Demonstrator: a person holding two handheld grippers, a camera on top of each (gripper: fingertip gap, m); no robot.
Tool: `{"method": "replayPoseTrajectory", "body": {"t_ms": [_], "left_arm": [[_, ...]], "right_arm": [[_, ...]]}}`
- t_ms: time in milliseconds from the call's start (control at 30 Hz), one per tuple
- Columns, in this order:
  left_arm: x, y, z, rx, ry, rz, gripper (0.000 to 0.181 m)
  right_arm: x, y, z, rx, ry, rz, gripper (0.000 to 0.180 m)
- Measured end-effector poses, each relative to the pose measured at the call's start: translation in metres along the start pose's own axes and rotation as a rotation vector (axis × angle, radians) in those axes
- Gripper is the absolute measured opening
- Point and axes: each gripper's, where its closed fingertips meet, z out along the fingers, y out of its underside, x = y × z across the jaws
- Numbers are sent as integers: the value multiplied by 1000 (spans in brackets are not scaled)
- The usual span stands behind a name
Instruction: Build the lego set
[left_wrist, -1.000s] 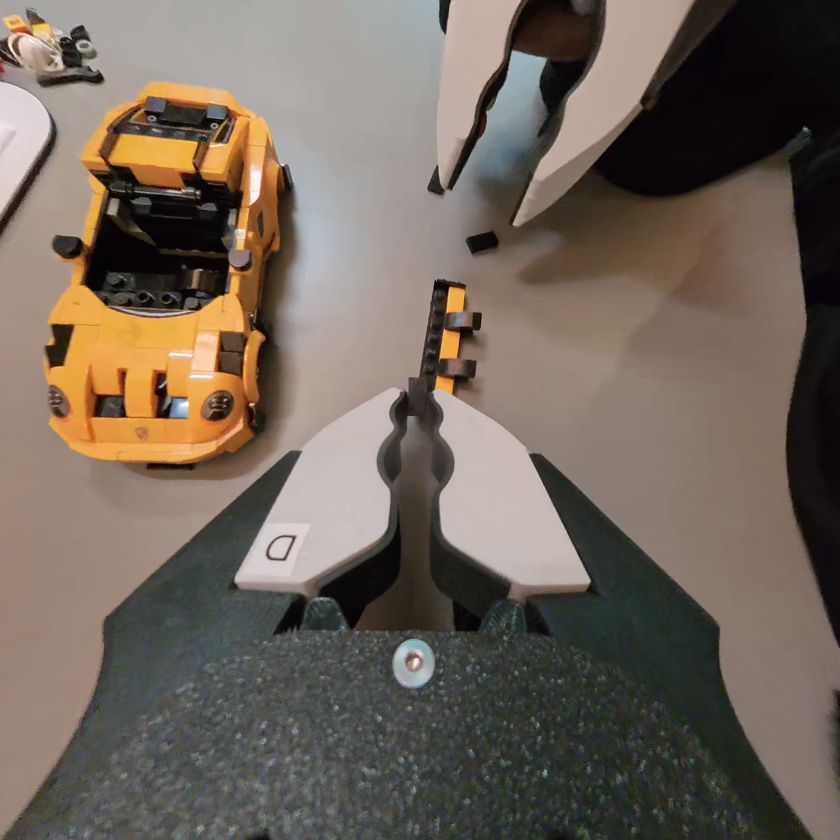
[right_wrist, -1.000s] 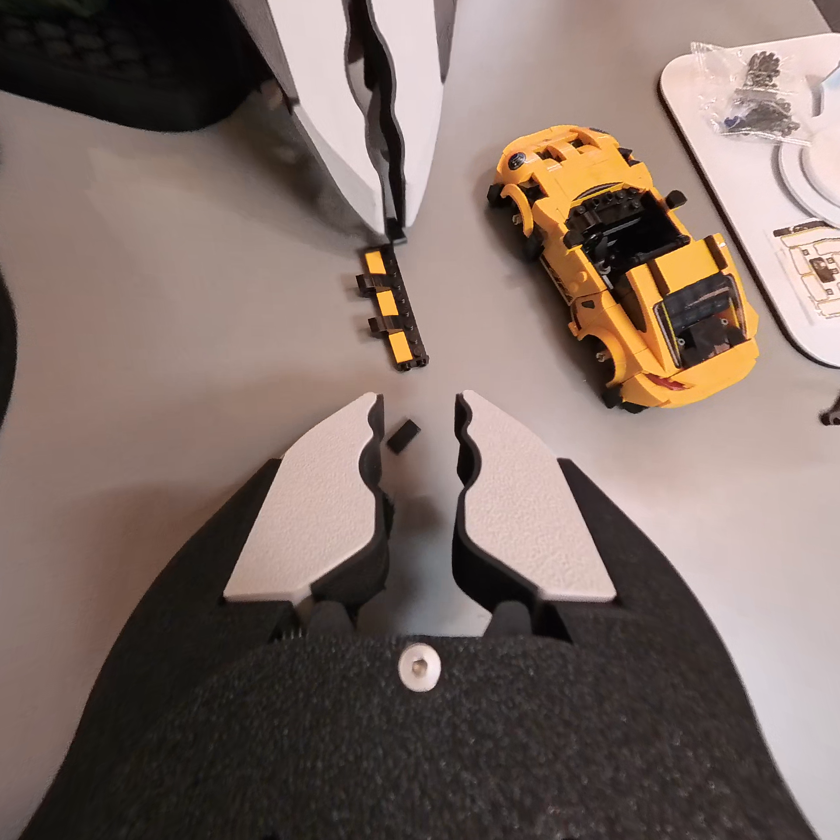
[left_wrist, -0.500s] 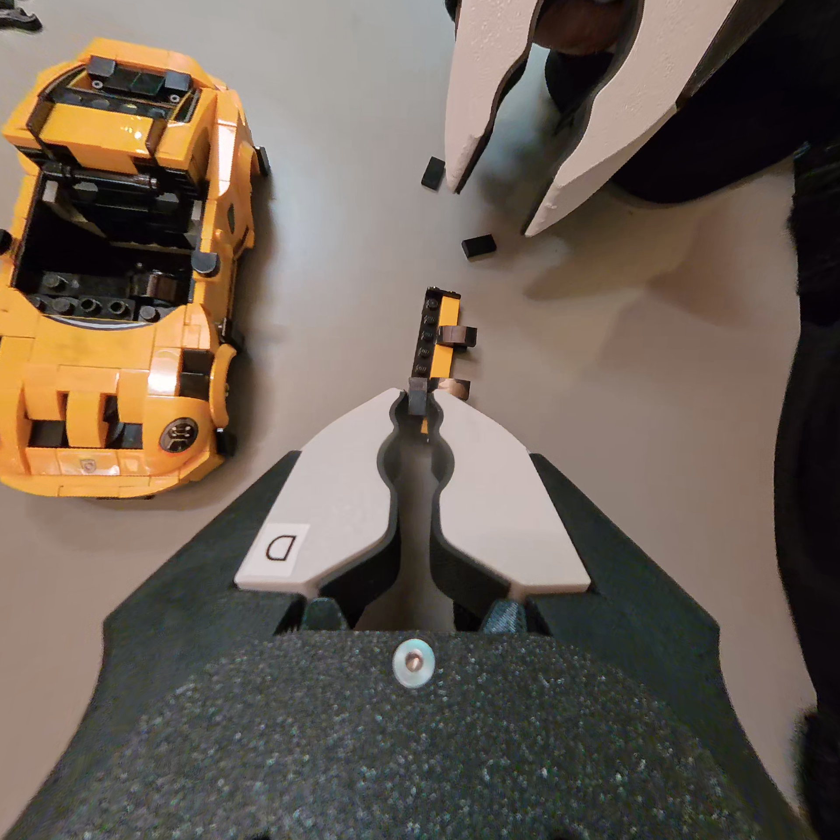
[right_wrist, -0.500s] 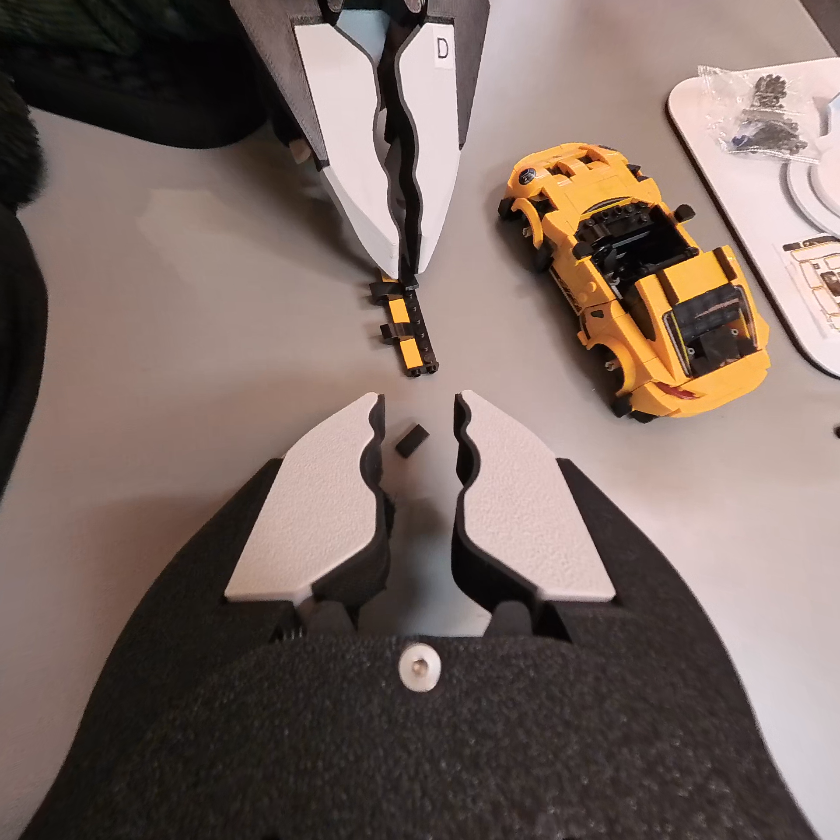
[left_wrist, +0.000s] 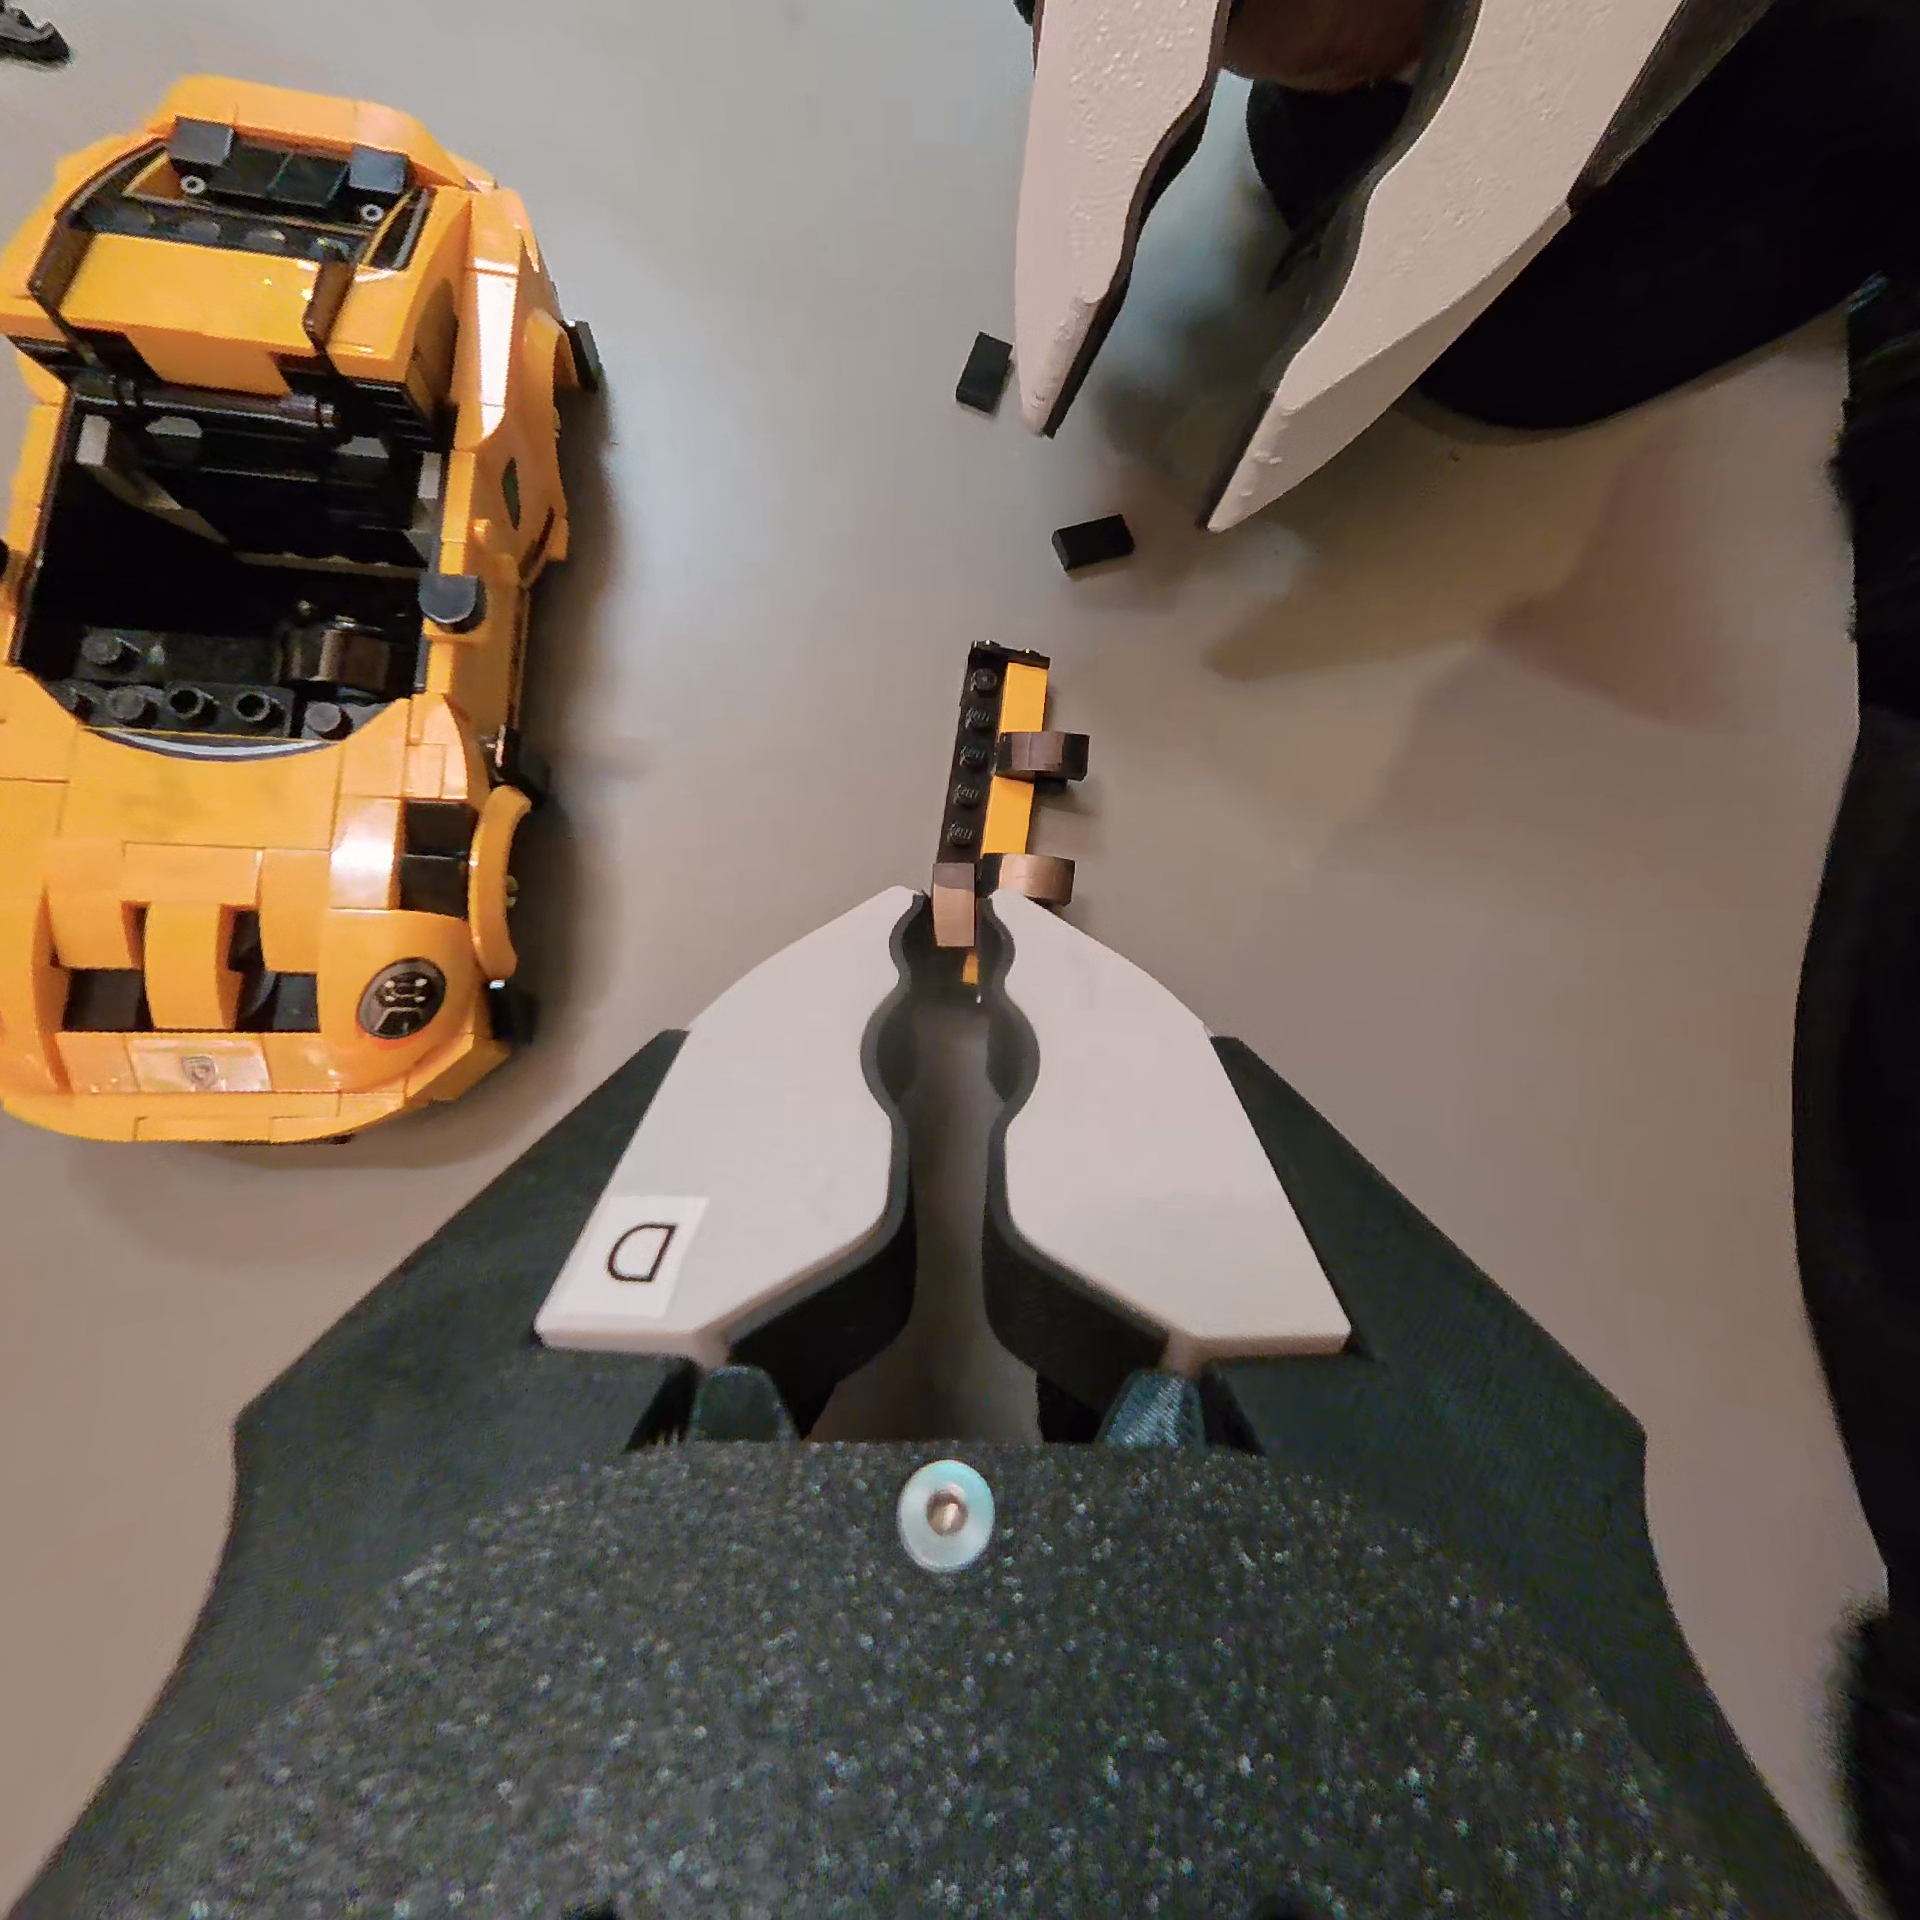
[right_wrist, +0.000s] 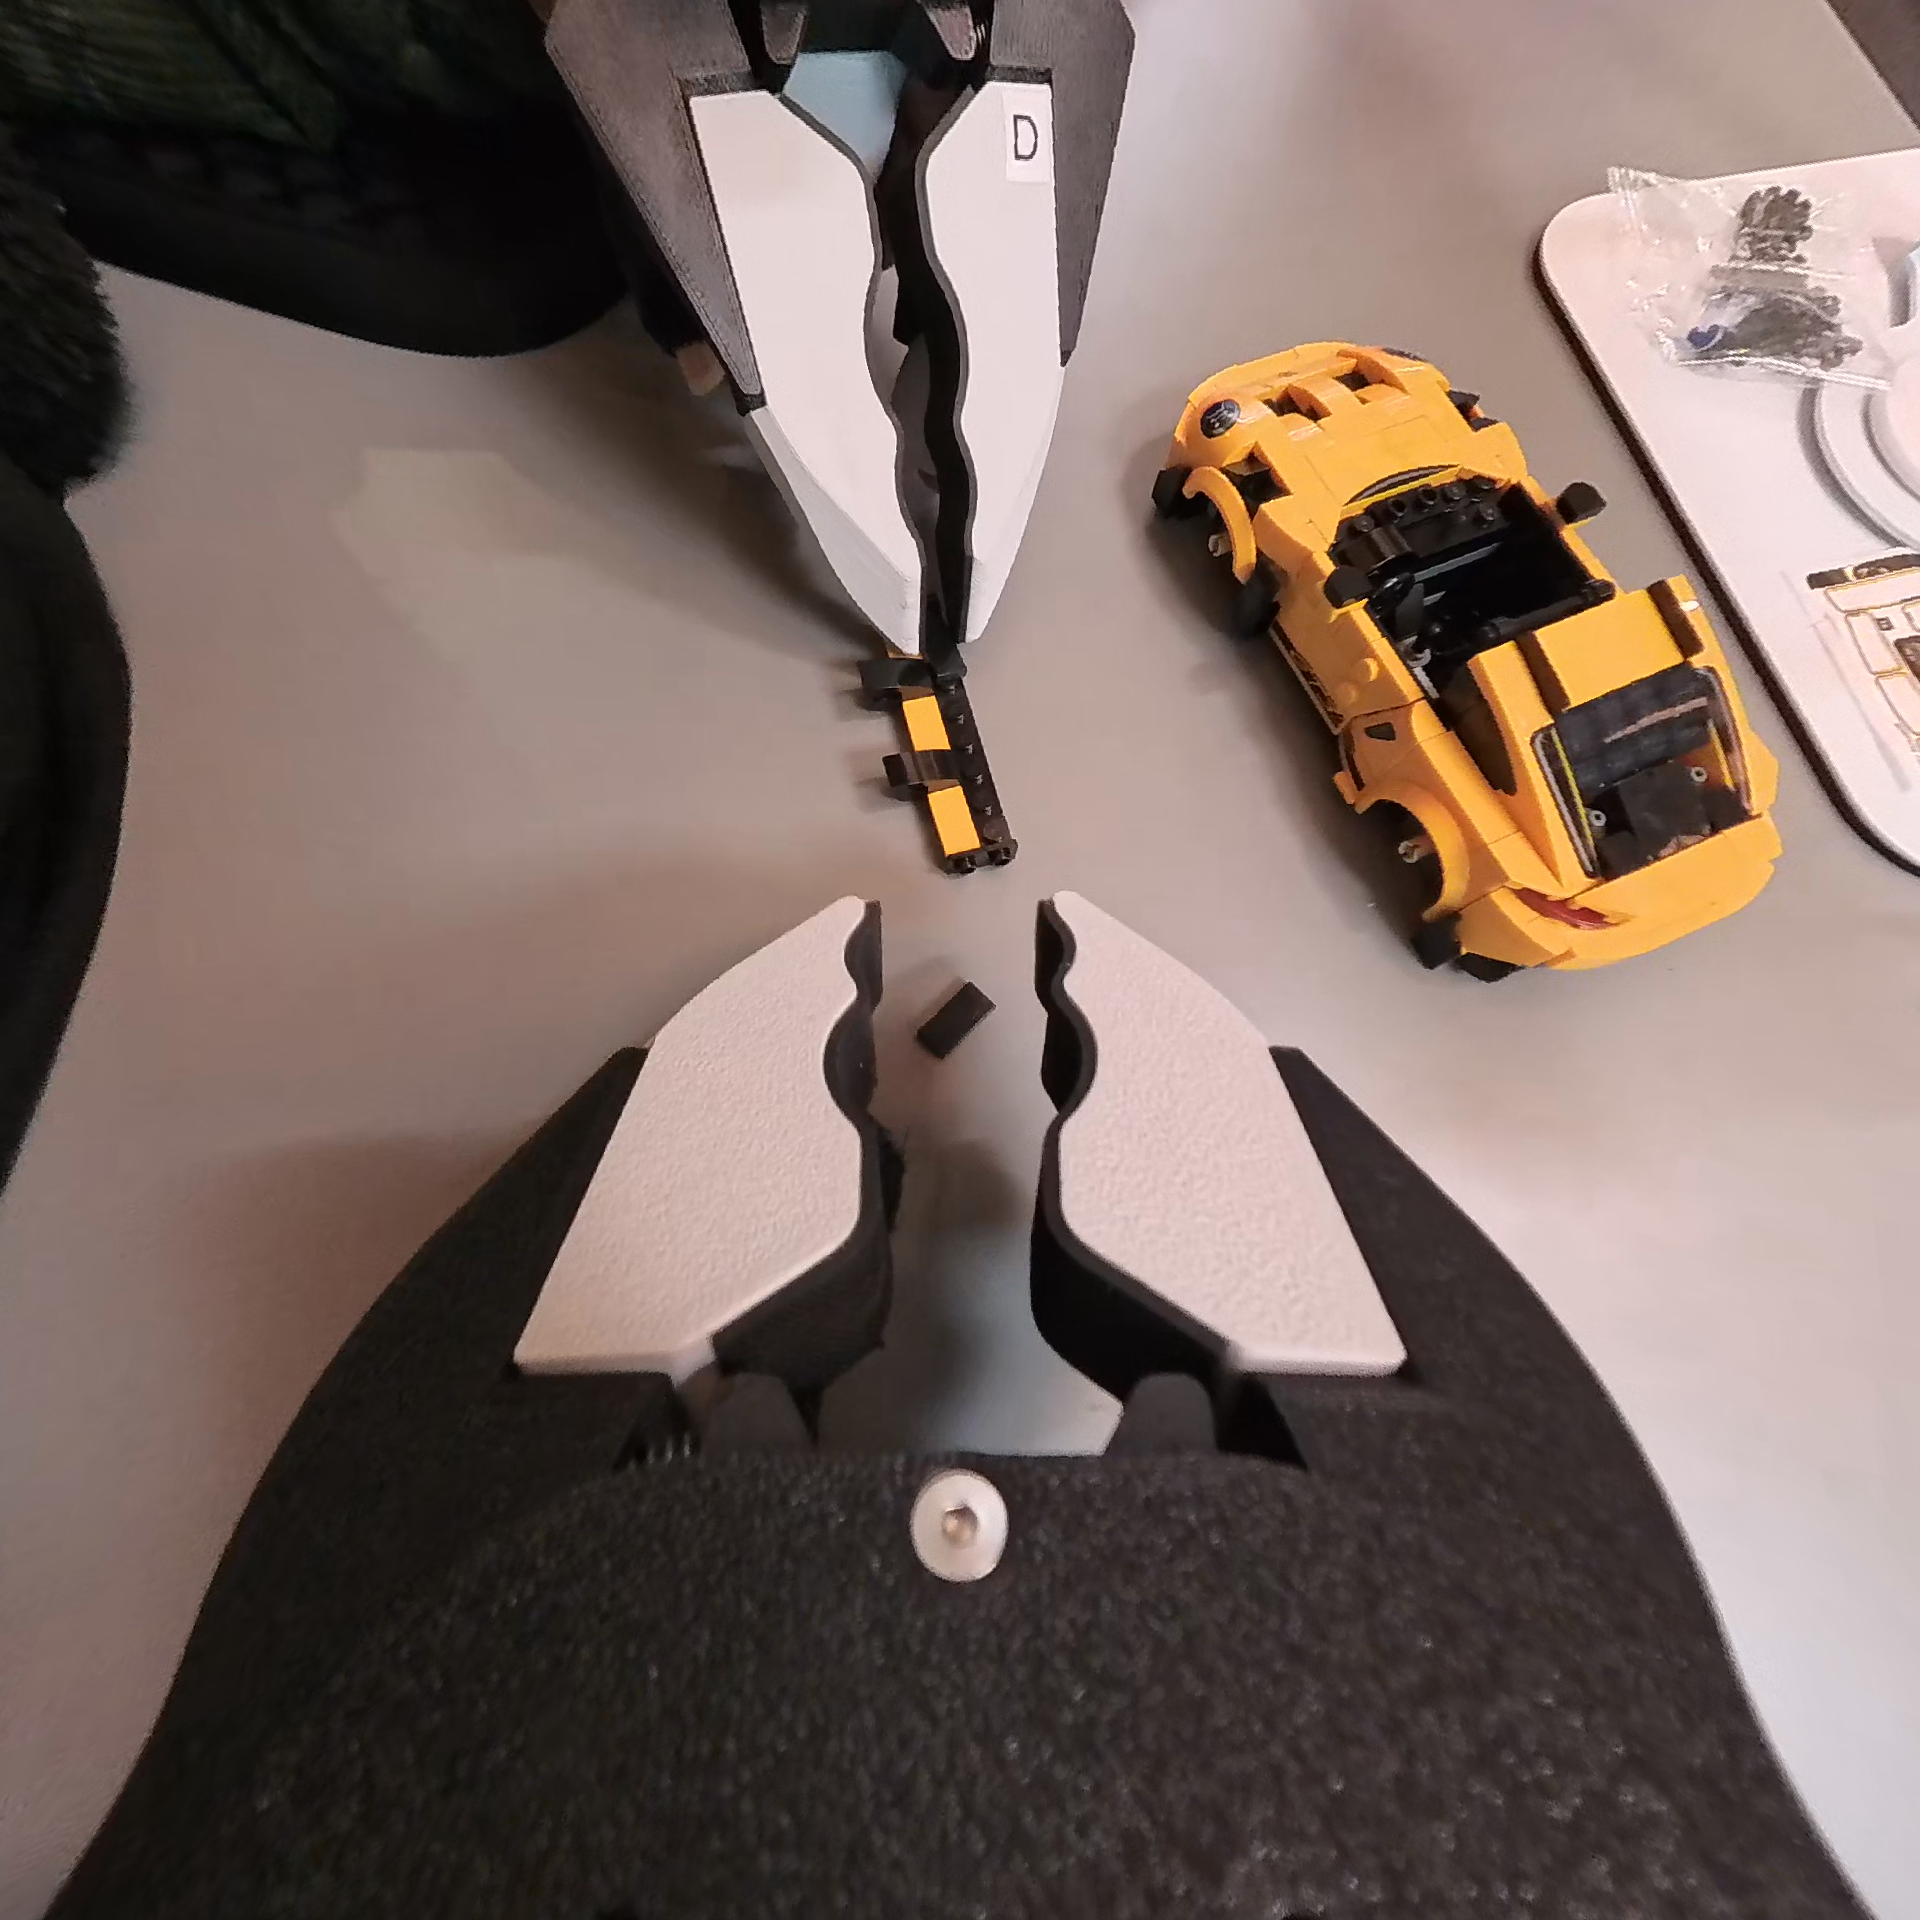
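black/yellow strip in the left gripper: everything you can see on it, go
The strip is a narrow studded black plastic plate with yellow tiles along one side and two dark clips jutting sideways. It lies flat on the grey table, pointing away from the left gripper, whose fingertips are shut on its near end. Its far end stops short of the loose black tile.

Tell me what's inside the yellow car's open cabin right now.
Inside the yellow car, the cabin shows black studded plates and a dark curved piece near the front. The deeper floor is in shadow, so any parts there cannot be made out.
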Motion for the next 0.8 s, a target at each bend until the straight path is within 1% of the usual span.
{"method": "replayPoseTrajectory", "body": {"t_ms": [800], "left_arm": [[3, 1, -1, 4, 33, -16, 13]], "right_arm": [[0, 0, 1, 18, -13, 23, 27]]}}
